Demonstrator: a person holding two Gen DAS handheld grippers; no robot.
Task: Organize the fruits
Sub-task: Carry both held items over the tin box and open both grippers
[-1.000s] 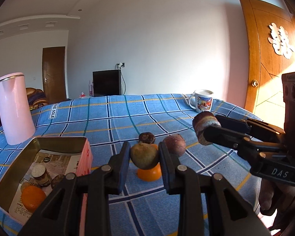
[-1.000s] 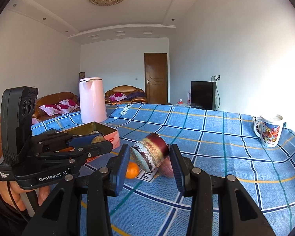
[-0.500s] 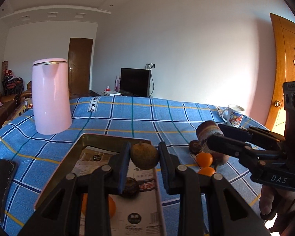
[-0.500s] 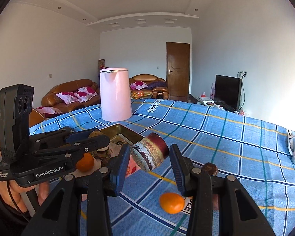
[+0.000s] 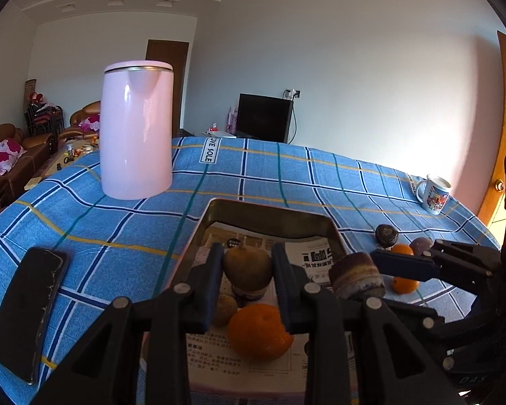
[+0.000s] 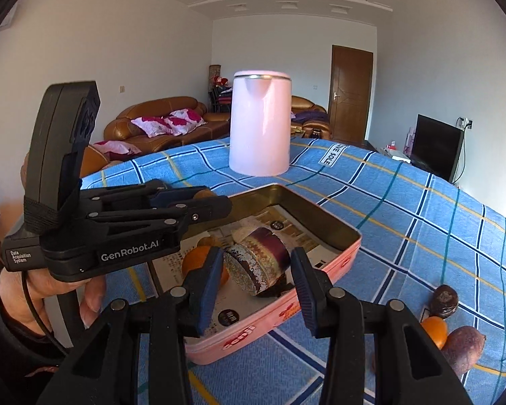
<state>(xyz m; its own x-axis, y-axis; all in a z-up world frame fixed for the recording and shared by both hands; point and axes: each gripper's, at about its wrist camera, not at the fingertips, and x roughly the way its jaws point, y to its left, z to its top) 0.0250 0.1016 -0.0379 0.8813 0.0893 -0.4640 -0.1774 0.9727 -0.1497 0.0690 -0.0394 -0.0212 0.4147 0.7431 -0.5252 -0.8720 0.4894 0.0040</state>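
Both grippers have swung from the loose fruit to above the tin. From the left wrist, the left gripper clamps a brownish-green fruit over the tin, which holds an orange and a small brown fruit on printed paper. From the right wrist, the right gripper grips a striped round can above the tin's near wall; an orange lies inside.

Pink kettle behind open tin
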